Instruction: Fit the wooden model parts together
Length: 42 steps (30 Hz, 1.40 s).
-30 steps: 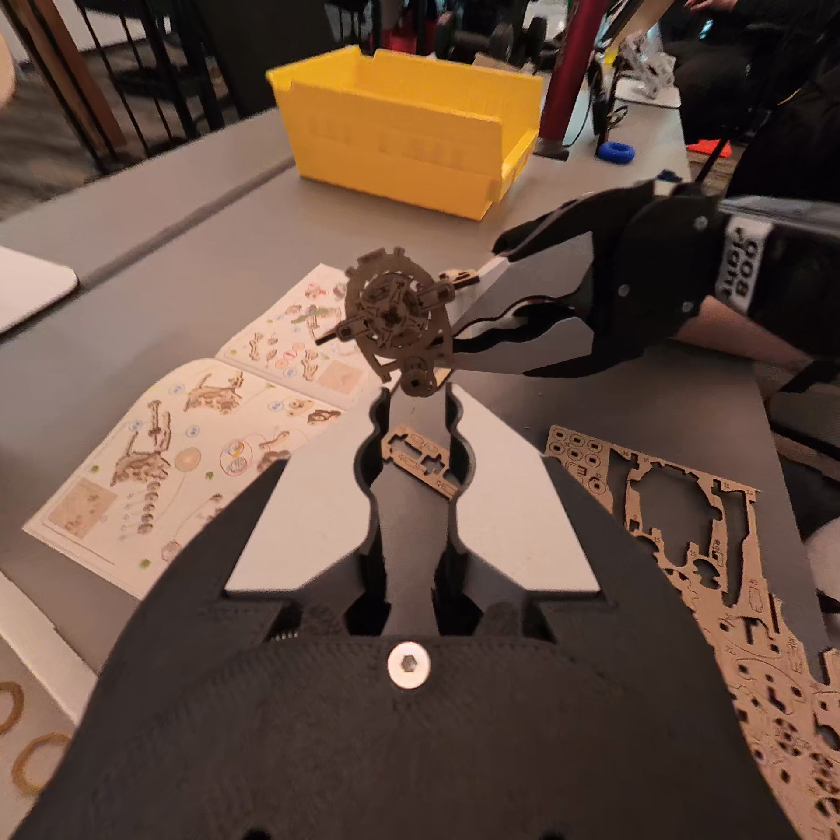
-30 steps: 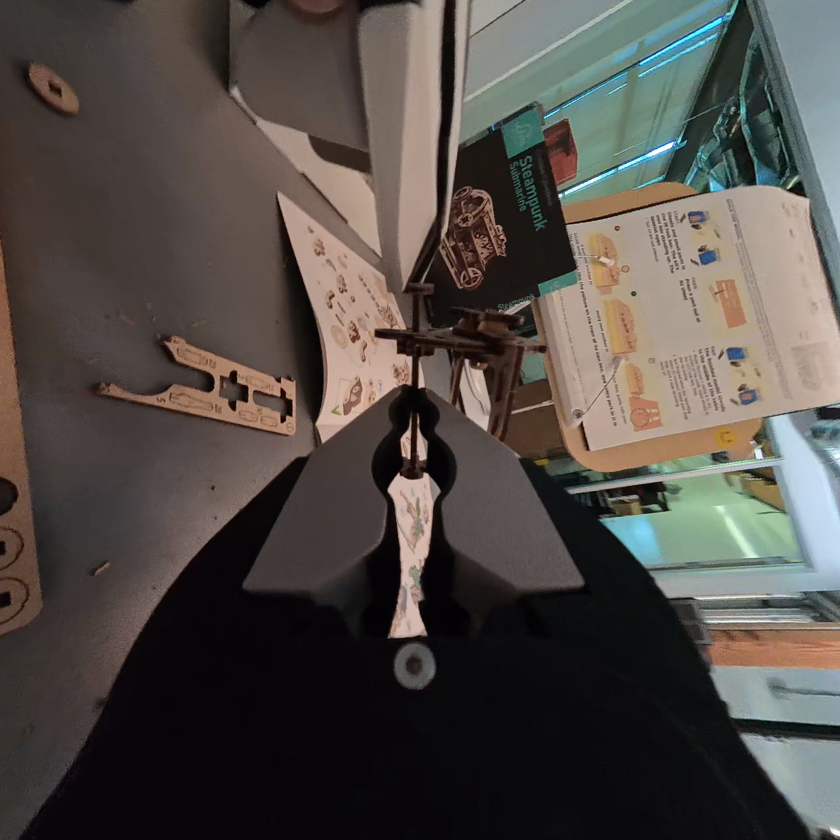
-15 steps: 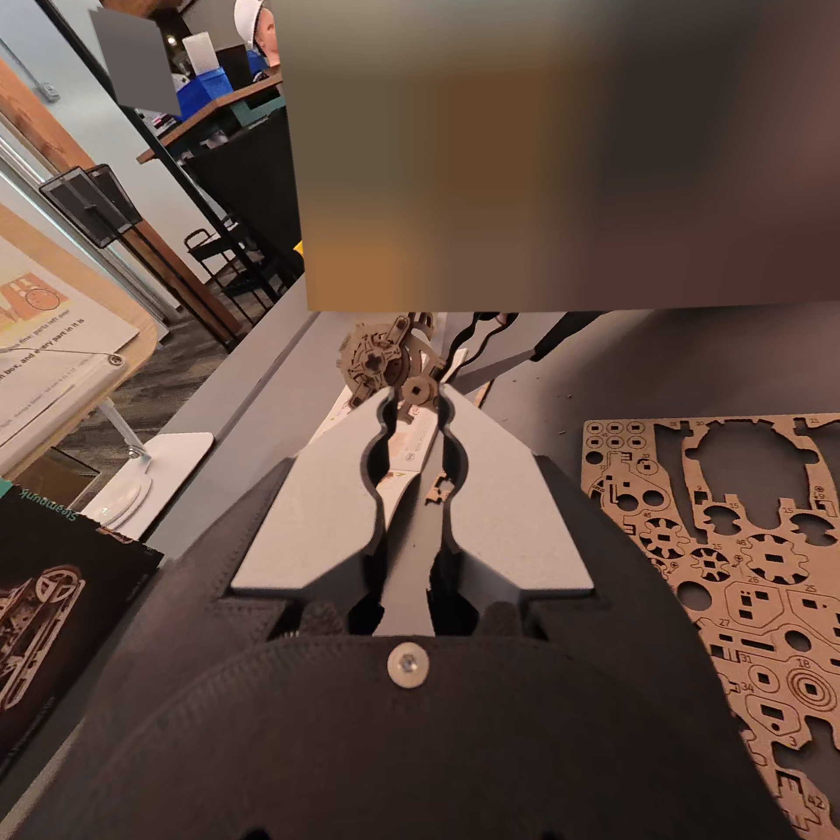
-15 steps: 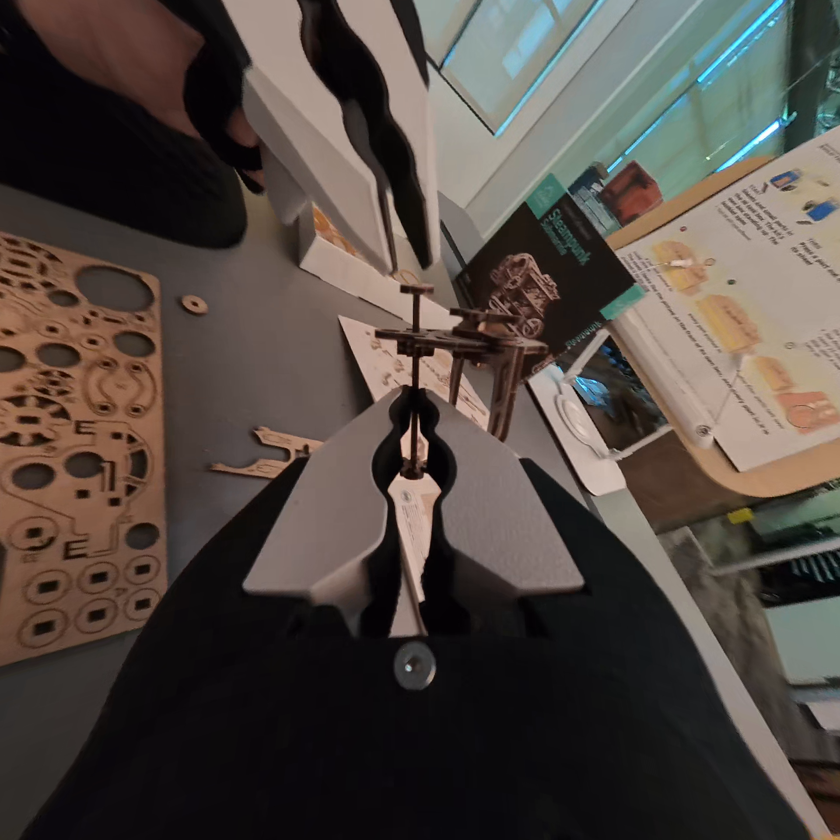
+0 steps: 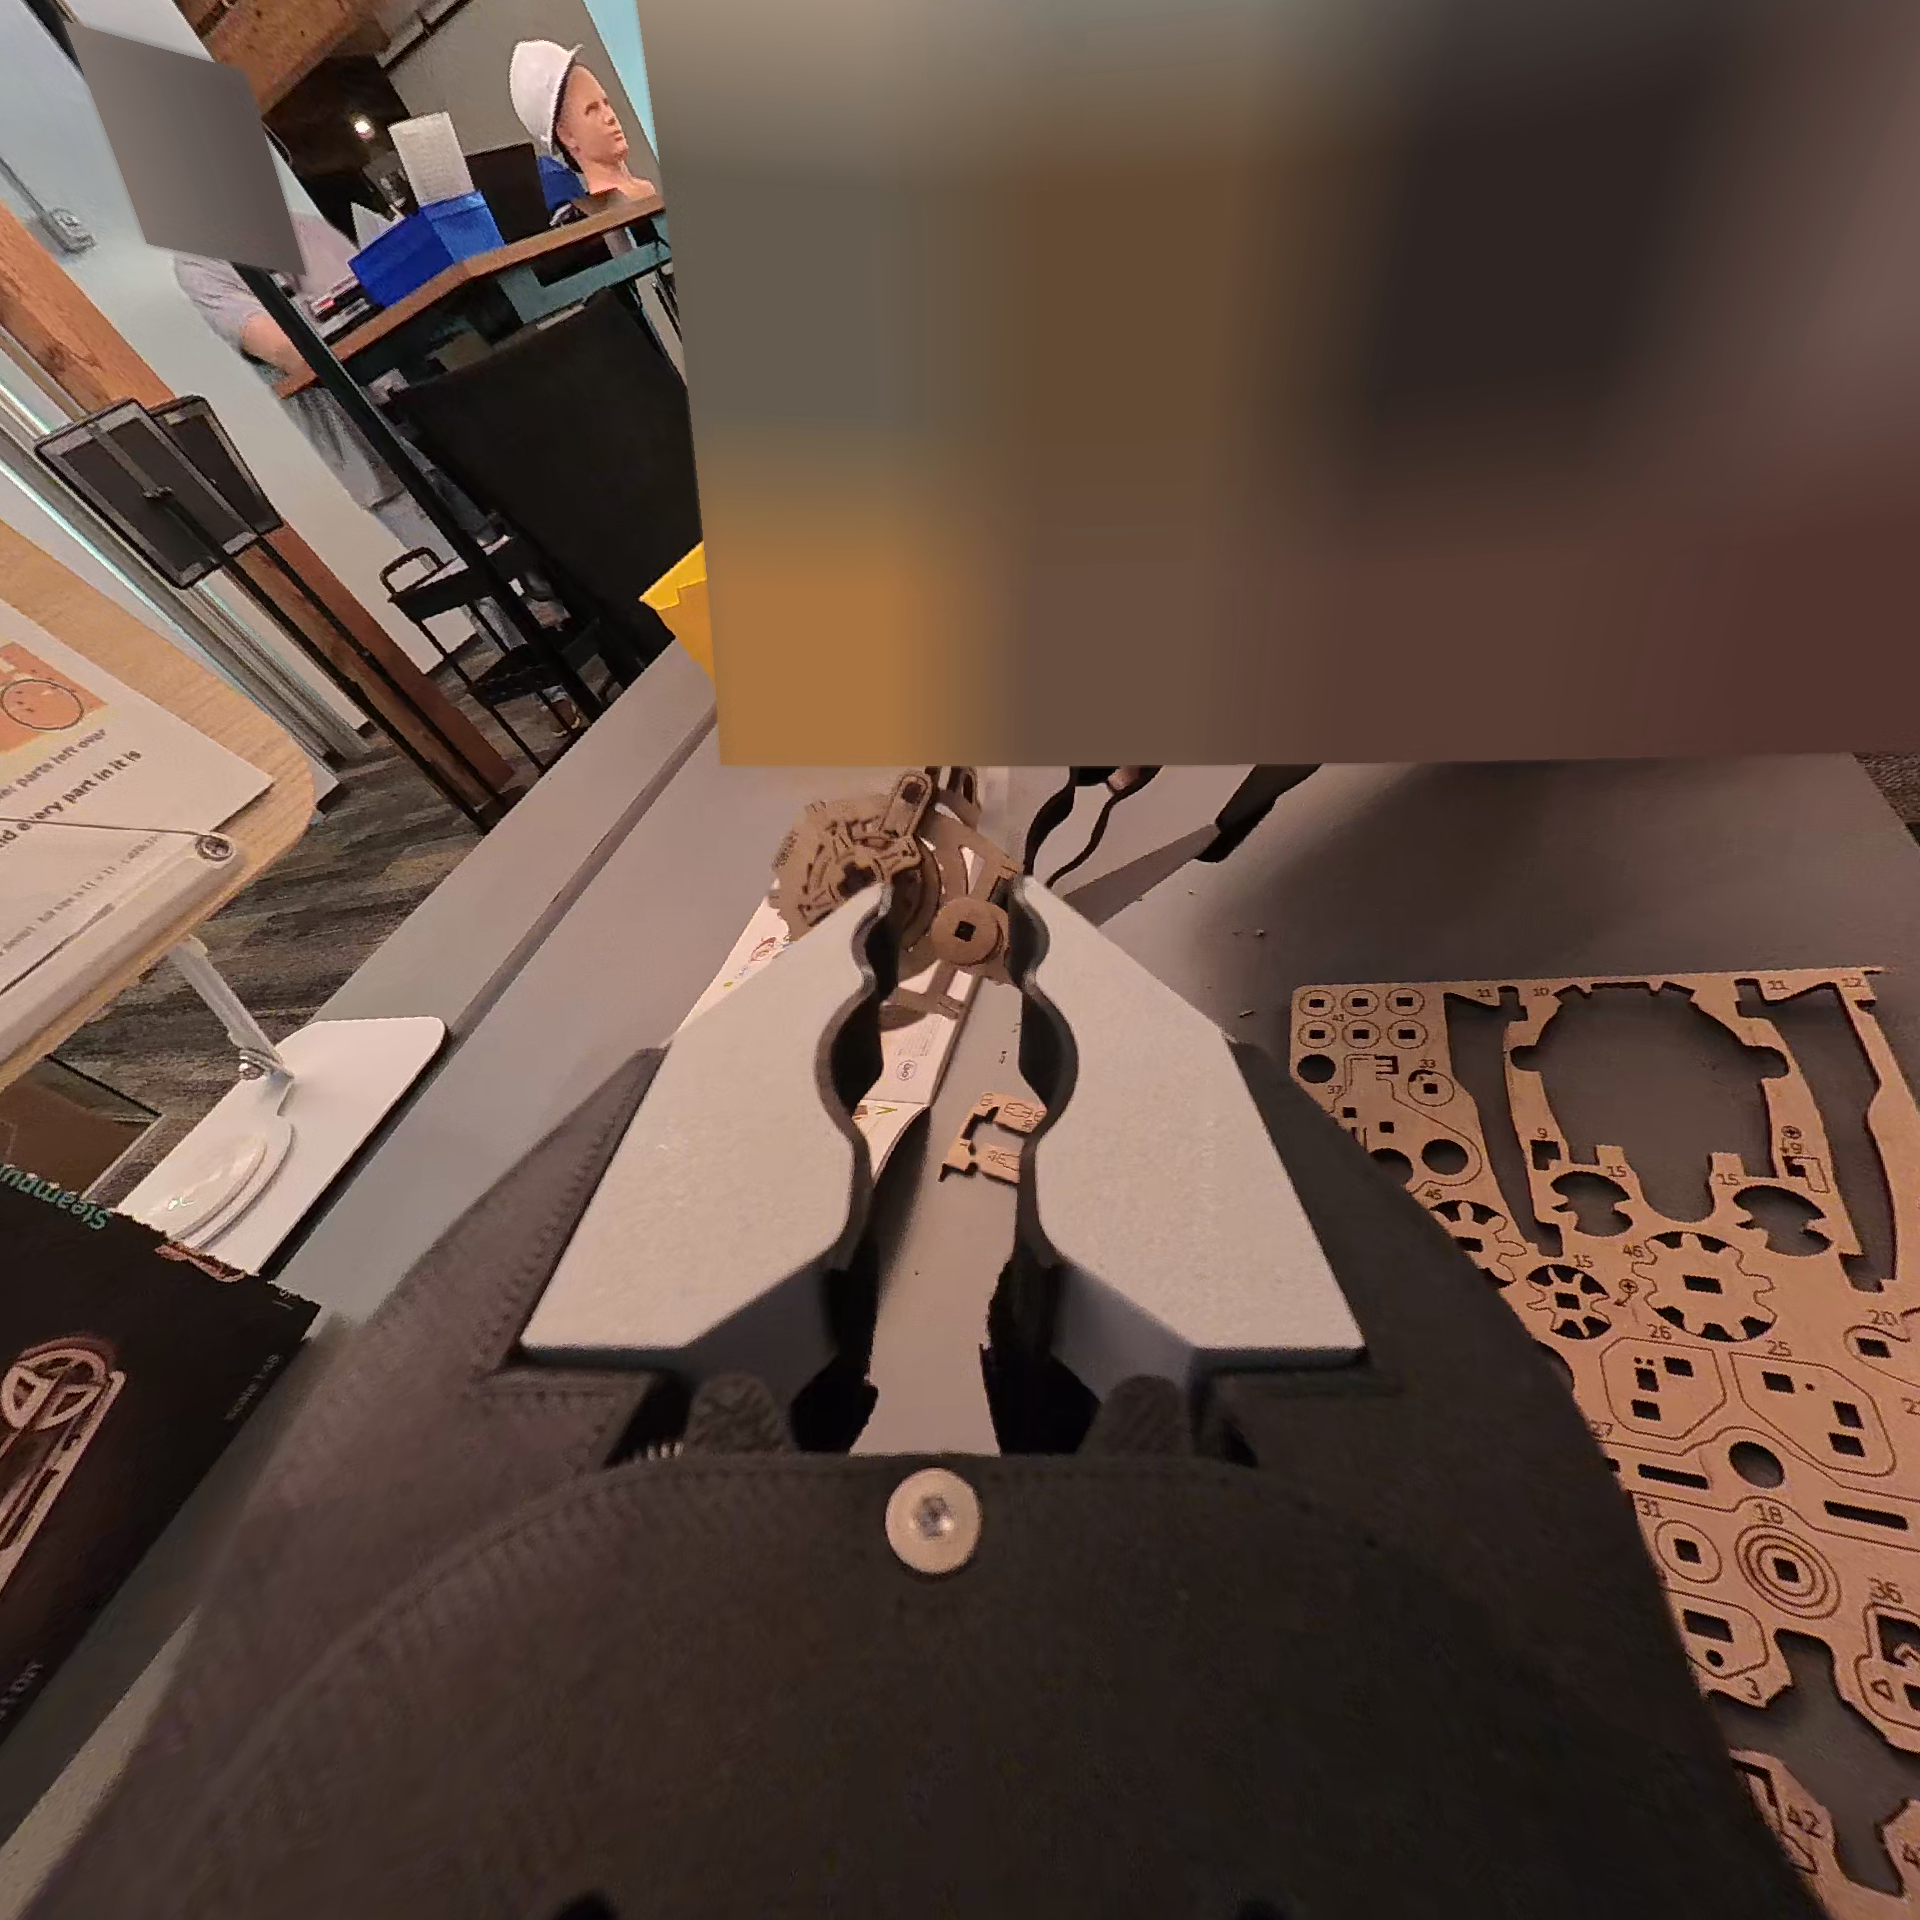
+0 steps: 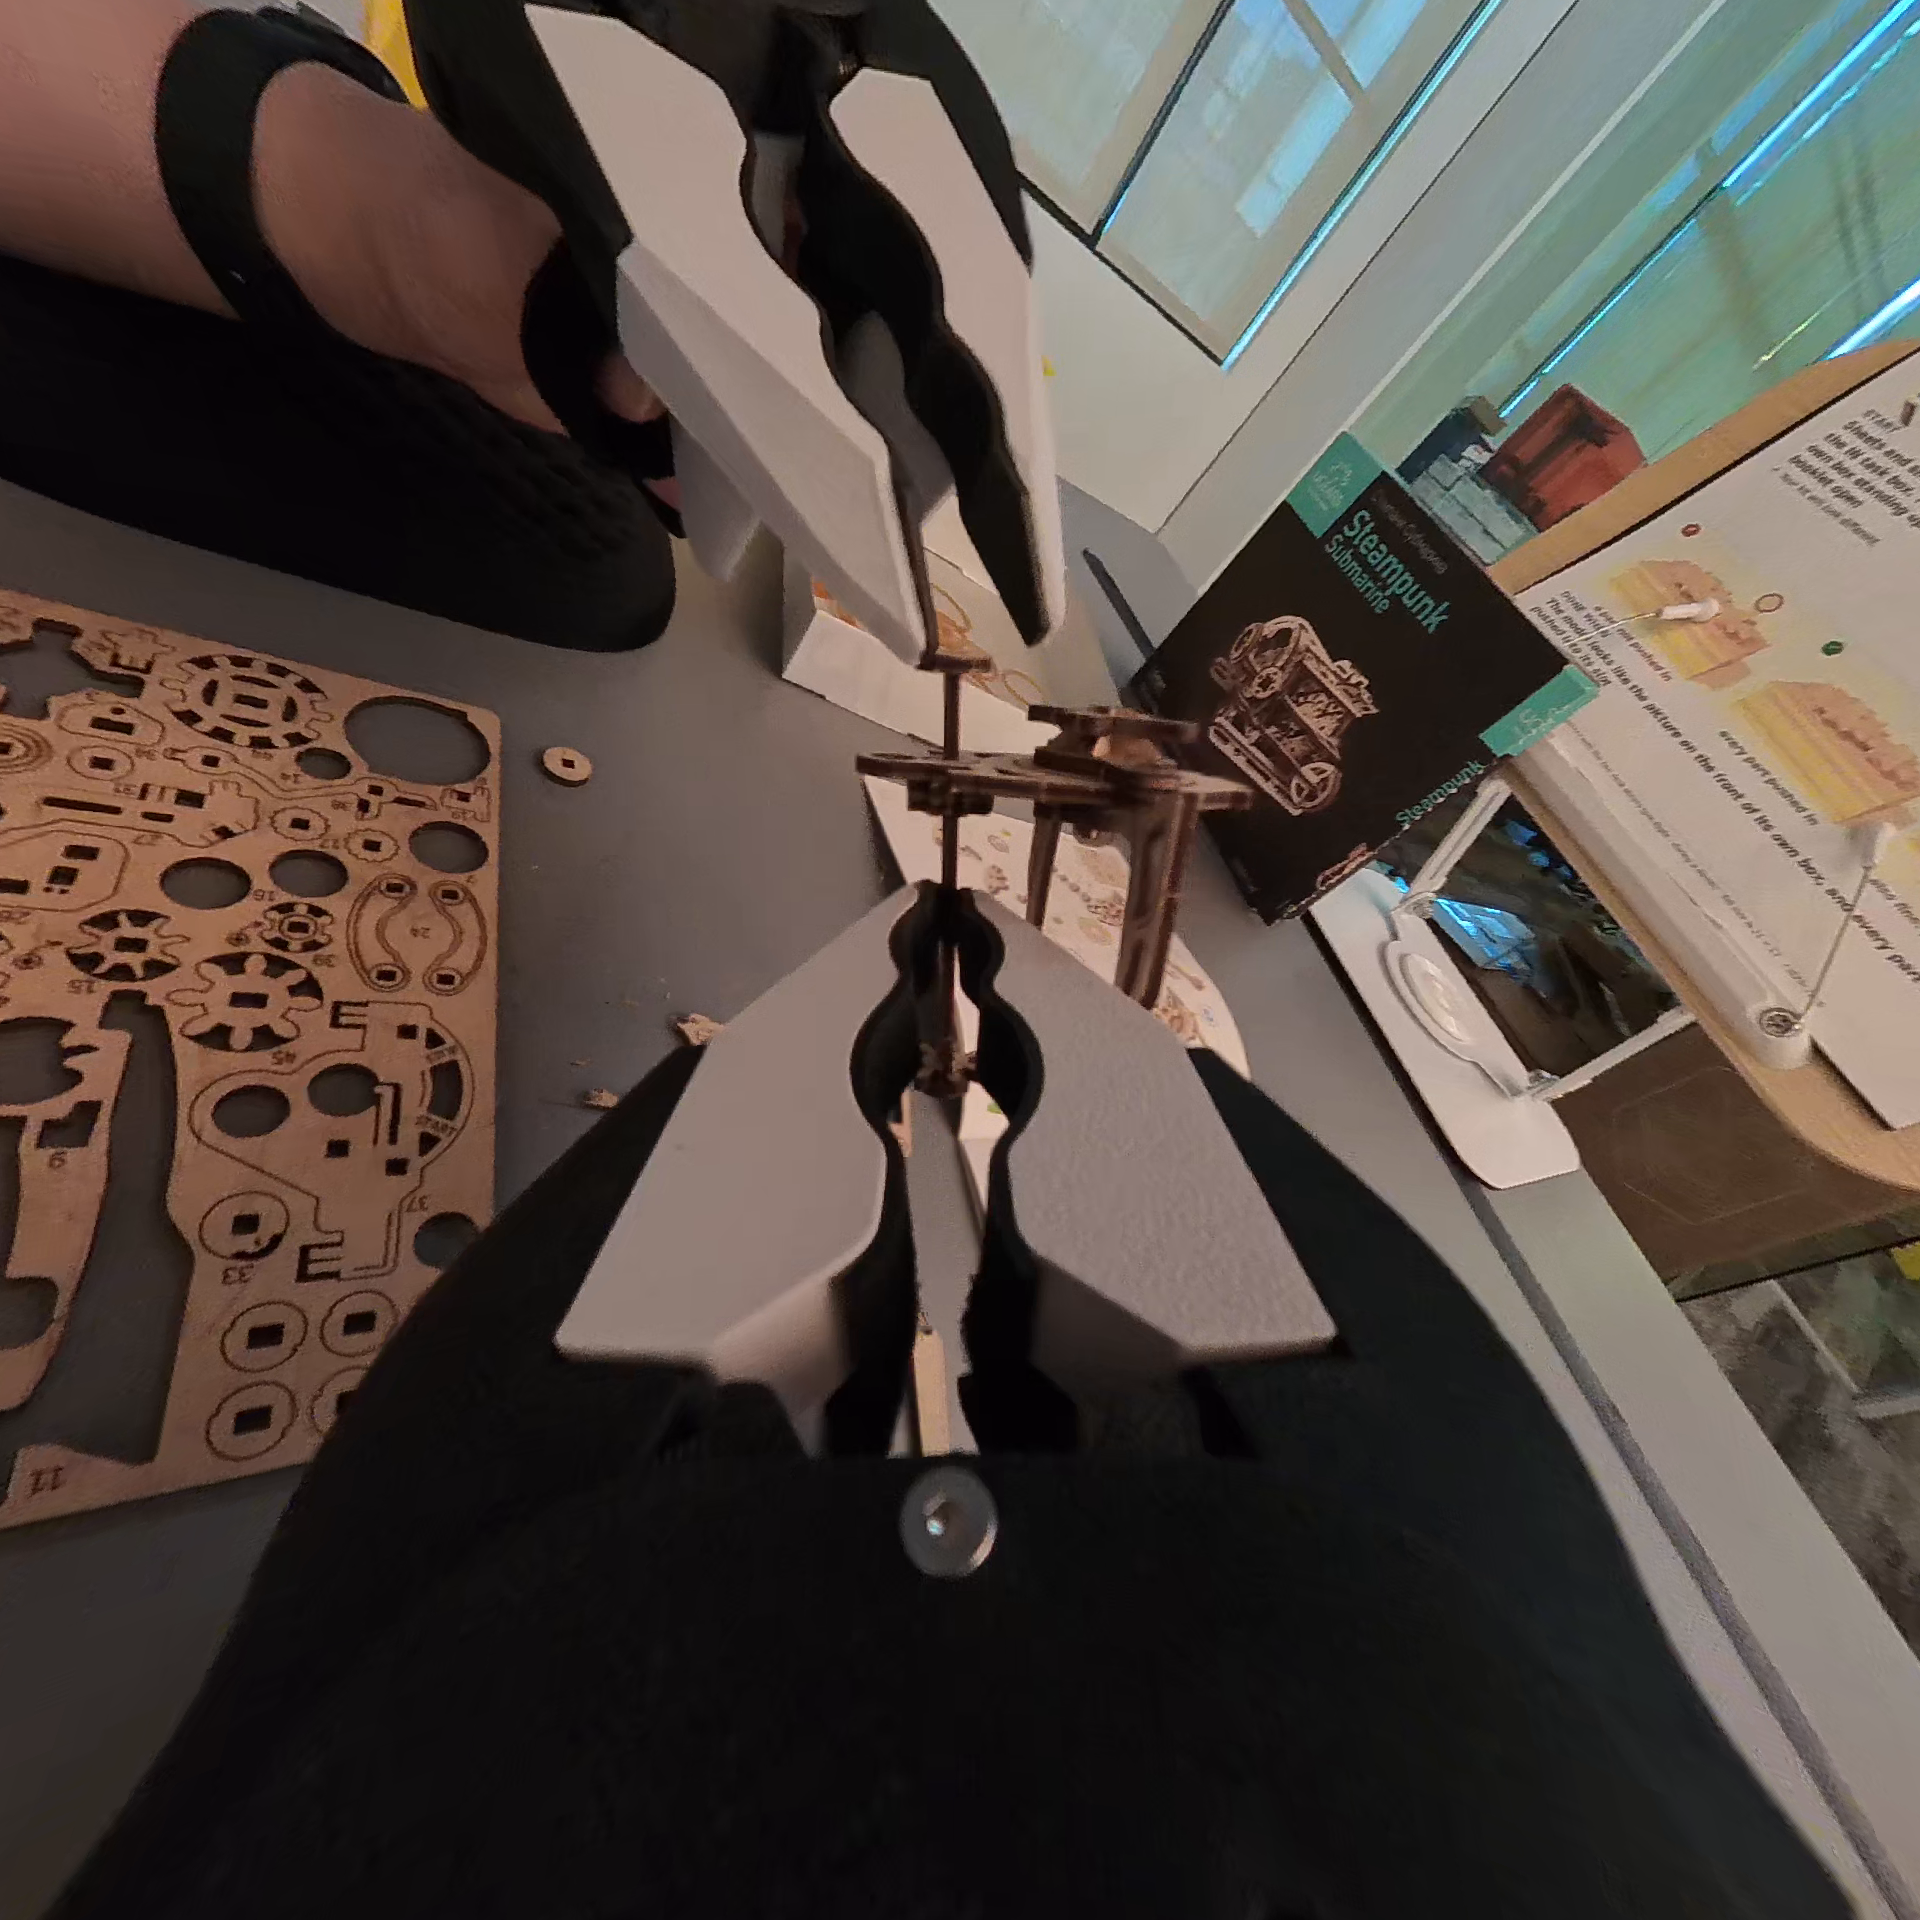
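**Thin wooden assembly held between 2 grippers above the table**

At the left, the punched plywood sheet (image 6: pixel 239 997) lies flat on the grey table (image 6: pixel 644 831), with a small loose washer (image 6: pixel 567 764) just beside it. A separate flat wooden piece (image 5: pixel 992 1138) is seen on the table between the fingers in the left wrist view.

In the middle, the wooden assembly (image 6: pixel 1049 774) is held in the air. The left gripper (image 6: pixel 961 634) is closed on a small round disc (image 5: pixel 968 928) at one end of the axle (image 6: pixel 948 717); the right gripper (image 6: pixel 940 904) is clamped on the other end of that axle.

To the right, the dark kit box (image 6: pixel 1351 675) leans near the table edge.

The assembly is judged light, stiff and brittle: thin laser-cut ply that could snap under sideways load. It is best gripped on the axle or disc rim, not on the slender legs (image 6: pixel 1143 914).
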Tool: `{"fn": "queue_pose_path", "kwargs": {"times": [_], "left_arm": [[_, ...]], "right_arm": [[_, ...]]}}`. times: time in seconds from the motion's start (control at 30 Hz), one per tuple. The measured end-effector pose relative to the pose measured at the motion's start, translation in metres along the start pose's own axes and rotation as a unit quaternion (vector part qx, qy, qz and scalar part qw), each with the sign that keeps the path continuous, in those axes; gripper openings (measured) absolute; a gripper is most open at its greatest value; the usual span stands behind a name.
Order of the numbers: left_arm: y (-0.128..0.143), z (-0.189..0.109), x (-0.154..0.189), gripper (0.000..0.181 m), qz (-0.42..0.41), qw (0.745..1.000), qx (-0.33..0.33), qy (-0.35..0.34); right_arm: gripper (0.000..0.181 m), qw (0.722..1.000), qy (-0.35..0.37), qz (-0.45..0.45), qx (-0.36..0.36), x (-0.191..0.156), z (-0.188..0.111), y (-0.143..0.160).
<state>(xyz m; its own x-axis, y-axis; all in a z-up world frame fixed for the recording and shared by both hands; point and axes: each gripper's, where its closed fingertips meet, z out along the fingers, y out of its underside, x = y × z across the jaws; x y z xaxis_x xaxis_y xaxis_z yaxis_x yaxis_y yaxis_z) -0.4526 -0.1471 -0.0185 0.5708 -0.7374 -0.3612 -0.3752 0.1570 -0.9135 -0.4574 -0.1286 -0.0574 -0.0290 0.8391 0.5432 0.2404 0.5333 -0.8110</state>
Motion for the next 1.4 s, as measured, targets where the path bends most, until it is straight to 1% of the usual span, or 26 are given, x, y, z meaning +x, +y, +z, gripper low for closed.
{"fn": "queue_pose_path", "kwargs": {"times": [0.13,0.2,0.27,0.3,0.37,0.43,0.53,0.63,0.77,0.87,1.0,1.07,1.3,1.4], "left_arm": [[-0.002,-0.002,0.004,0.020,-0.009,1.000,0.008,0.018],[-0.006,-0.004,0.005,0.023,-0.043,0.998,0.026,0.043],[-0.011,-0.008,0.003,0.026,-0.105,0.991,0.047,0.075],[-0.010,-0.010,-0.001,0.028,-0.127,0.987,0.052,0.078],[-0.008,-0.012,-0.007,0.028,-0.141,0.985,0.056,0.078],[-0.004,-0.013,-0.010,0.027,-0.138,0.987,0.049,0.073],[-0.002,-0.011,-0.010,0.026,-0.148,0.985,0.047,0.074],[-0.001,-0.011,-0.013,0.024,-0.171,0.981,0.050,0.077],[-0.005,-0.013,-0.018,0.021,-0.194,0.976,0.065,0.074],[-0.010,-0.017,-0.020,0.019,-0.210,0.971,0.082,0.079],[-0.009,-0.016,-0.021,0.018,-0.208,0.972,0.079,0.075],[-0.009,-0.016,-0.021,0.018,-0.207,0.972,0.078,0.075],[-0.011,-0.023,-0.034,0.022,-0.220,0.969,0.097,0.057],[-0.009,-0.022,-0.032,0.025,-0.205,0.973,0.089,0.054]], "right_arm": [[0.000,1.000,-0.008,0.015,0.010,0.000,-0.001,-0.003],[0.000,0.999,-0.015,0.037,0.008,0.000,-0.001,-0.001],[0.000,0.997,-0.036,0.072,0.006,-0.004,0.000,0.000],[0.001,0.994,-0.046,0.095,0.007,-0.005,0.000,0.000],[0.001,0.988,-0.066,0.142,0.016,-0.006,0.000,-0.002],[0.000,0.977,-0.087,0.193,0.029,-0.006,-0.001,-0.005],[0.000,0.955,-0.115,0.267,0.052,-0.003,-0.005,-0.010],[0.000,0.926,-0.150,0.338,0.075,-0.001,-0.009,-0.016],[0.000,0.893,-0.176,0.403,0.093,0.003,-0.011,-0.019],[0.000,0.859,-0.203,0.458,0.105,0.004,-0.012,-0.021],[0.000,0.813,-0.233,0.518,0.125,0.006,-0.014,-0.024],[0.000,0.796,-0.243,0.539,0.128,0.006,-0.014,-0.024],[0.000,0.769,-0.258,0.570,0.130,0.005,-0.013,-0.022],[0.000,0.751,-0.269,0.586,0.141,0.006,-0.014,-0.024]]}}
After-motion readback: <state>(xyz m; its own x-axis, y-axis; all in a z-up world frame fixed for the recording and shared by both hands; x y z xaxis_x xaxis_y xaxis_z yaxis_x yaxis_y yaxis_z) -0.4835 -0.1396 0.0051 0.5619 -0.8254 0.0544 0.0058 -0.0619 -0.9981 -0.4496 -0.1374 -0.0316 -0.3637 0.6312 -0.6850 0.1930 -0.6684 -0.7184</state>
